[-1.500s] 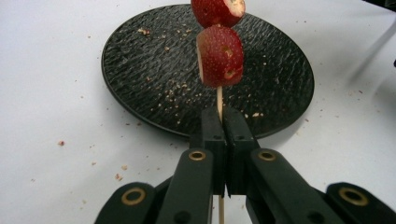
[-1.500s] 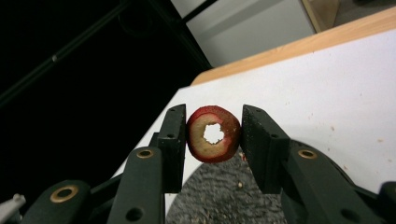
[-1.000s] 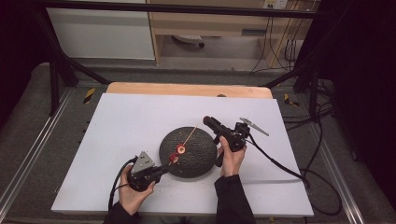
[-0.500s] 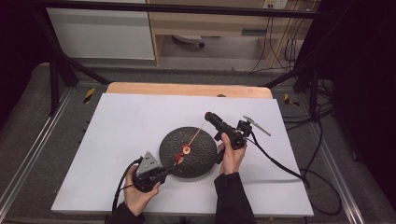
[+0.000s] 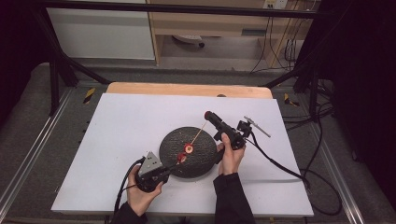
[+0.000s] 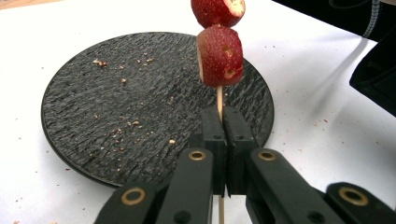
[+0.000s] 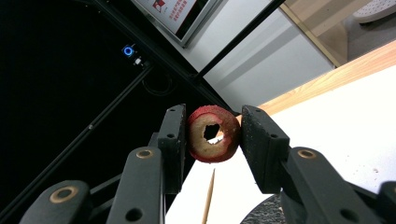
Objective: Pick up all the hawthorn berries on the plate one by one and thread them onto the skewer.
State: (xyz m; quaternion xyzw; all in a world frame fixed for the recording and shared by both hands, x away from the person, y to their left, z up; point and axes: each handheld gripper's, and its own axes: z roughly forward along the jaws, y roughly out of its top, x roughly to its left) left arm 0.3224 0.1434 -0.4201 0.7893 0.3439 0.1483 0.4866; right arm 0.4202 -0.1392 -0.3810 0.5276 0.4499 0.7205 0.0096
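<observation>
Left gripper point(image 6: 223, 140): jaws shut tight on a thin wooden stick point(image 6: 219, 100), down by the near edge of a round black plate with a rough top point(image 6: 116, 93). Two red fruit pieces with pale insides (holes through the middle) on that stick, one point(image 6: 219, 56) just below the other point(image 6: 217, 10), up in the air over the plate. Small crumbs point(image 6: 122, 70) scattered on the plate. Plate lying flat on a white table top point(image 5: 116, 126).

Right gripper point(image 7: 212, 135): jaws closed on a third piece, a red fruit ring with a hole point(image 7: 214, 134), one pad on each side. Ring held just past the pointed tip of the stick point(image 7: 208, 196), not on it yet. Seen from above, right gripper point(image 5: 210, 116) at the far right side of the plate, left gripper point(image 5: 170, 170) at the near side, stick slanting between them.
</observation>
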